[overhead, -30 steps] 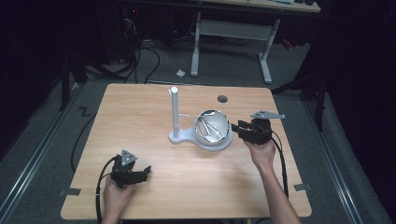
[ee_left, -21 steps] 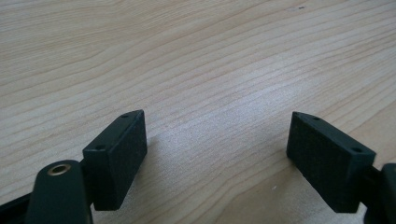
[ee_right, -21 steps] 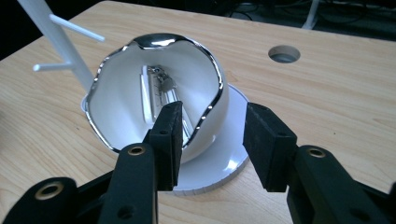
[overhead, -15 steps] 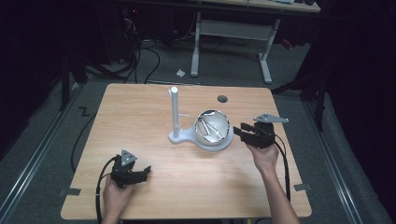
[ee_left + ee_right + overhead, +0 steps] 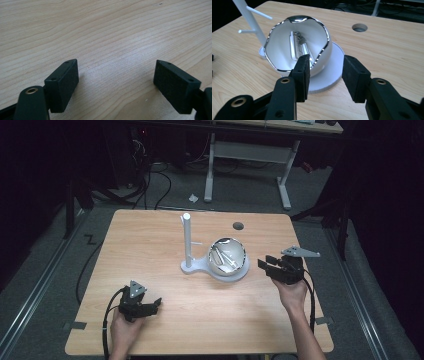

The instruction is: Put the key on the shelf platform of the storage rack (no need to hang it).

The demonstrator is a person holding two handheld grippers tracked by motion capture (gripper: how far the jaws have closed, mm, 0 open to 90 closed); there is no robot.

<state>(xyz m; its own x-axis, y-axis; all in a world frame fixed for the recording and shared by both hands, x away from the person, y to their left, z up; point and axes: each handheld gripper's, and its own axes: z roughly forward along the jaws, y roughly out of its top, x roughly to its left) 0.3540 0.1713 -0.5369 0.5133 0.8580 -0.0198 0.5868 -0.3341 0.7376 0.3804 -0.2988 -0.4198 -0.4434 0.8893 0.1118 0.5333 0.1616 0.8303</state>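
Item: bowl (image 5: 297, 47), white inside, mirror-bright wavy rim, tipped so its mouth faces the right gripper (image 5: 325, 75). It sits on a white round base (image 5: 332, 72) joined to a thin white post with pegs (image 5: 249, 17).

Contents: a small metallic piece (image 5: 299, 42), perhaps a clip or key; too small to name with certainty.

Handling, as judged: the bowl looks thin-walled, rigid, light and glossy, so likely slippery and easily chipped or dented at the rim. The small piece looks hard, light and smooth; a pinch across its long sides would suit best. The post appears slender and may tip the stand if pushed.

Position: the bowl lies directly ahead of the right gripper and just beyond its jaw tips, near but apart; its rim shows past the left-hand jaw in the right gripper view.

Right gripper: jaws parted, nothing between them, held off the table (image 5: 165, 235).

Left gripper (image 5: 115, 82): jaws spread wide, empty, low over bare wood, well apart from the bowl, which lies ahead and to its right in the high view.
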